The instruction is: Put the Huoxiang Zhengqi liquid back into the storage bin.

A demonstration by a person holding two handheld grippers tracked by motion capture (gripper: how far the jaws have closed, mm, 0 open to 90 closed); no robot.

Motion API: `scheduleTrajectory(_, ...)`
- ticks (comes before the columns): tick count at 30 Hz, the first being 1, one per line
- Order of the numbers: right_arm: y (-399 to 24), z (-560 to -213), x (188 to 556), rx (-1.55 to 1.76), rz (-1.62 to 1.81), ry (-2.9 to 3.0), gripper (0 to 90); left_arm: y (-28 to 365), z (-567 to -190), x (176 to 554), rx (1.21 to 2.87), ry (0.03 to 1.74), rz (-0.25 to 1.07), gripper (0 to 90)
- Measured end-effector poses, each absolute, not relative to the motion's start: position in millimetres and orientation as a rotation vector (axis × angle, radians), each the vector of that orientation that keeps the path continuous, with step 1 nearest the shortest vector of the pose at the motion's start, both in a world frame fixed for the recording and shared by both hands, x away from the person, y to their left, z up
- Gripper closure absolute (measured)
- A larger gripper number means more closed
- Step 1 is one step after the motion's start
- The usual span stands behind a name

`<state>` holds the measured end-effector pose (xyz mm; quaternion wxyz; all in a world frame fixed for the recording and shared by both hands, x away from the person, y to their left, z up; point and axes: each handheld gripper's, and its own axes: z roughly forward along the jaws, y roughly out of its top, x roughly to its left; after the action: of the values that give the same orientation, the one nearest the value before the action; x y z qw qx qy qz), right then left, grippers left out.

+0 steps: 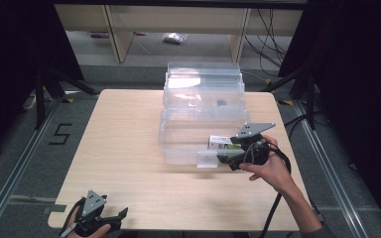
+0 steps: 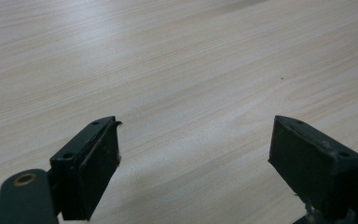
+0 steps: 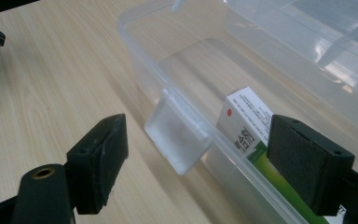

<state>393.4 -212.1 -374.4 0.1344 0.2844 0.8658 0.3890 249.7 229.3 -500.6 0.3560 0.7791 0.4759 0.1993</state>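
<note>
Right gripper (image 1: 228, 159) sits at the near rim of the clear plastic box (image 1: 178, 148), its jaws spread wide and holding nothing; in the right gripper view they straddle the box's frosted latch tab (image 3: 179, 137), one jaw out over the table (image 1: 129, 148) and the other over the box's interior. That spacing looks deliberate: the tab hangs from the rim at the near wall, and jaws set to either side of it are placed to close on the tab or the rim itself. Inside the box, right against the near wall and just behind the tab, lies a small carton (image 3: 249, 128) with a white printed face and a green side, tilted along the wall; the far jaw hovers over its green part, so I cannot tell for sure whether the tab or the carton is the aim, though the rim between the jaws suggests the tab. Beyond this box stands a second clear container (image 1: 203, 82), touching or nearly touching it. Left gripper (image 1: 106, 220) rests low at the near left edge of the table, well apart from the boxes, its jaws likewise wide apart over bare wood, probably parked there to leave the other hand room
</note>
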Motion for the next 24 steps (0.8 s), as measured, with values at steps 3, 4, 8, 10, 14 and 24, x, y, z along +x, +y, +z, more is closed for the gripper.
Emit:
scheduleTrajectory(3, -211, -378, 390, 0.832, 1.145, 2.519, 21.4, 229, -501, 250, 2.005, 1.238, 0.52, 15.3)
scheduleTrajectory(4, -209, -380, 387, 0.851, 1.152, 2.522, 21.2, 229, -501, 250, 2.003, 1.239, 0.517, 15.3)
scheduleTrajectory(8, -209, -383, 384, 0.825, 1.156, 2.522, 21.0, 227, -502, 249, 1.977, 1.249, 0.513, 15.4)
scheduleTrajectory(10, -209, -386, 383, 0.821, 1.166, 2.529, 21.0, 229, -501, 250, 2.005, 1.235, 0.518, 15.3)
scheduleTrajectory(14, -208, -391, 379, 0.829, 1.173, 2.525, 20.9, 227, -502, 249, 1.982, 1.248, 0.514, 15.4)
scheduleTrajectory(24, -207, -407, 369, 0.807, 1.156, 2.529, 21.5, 229, -501, 249, 2.024, 1.229, 0.515, 15.3)
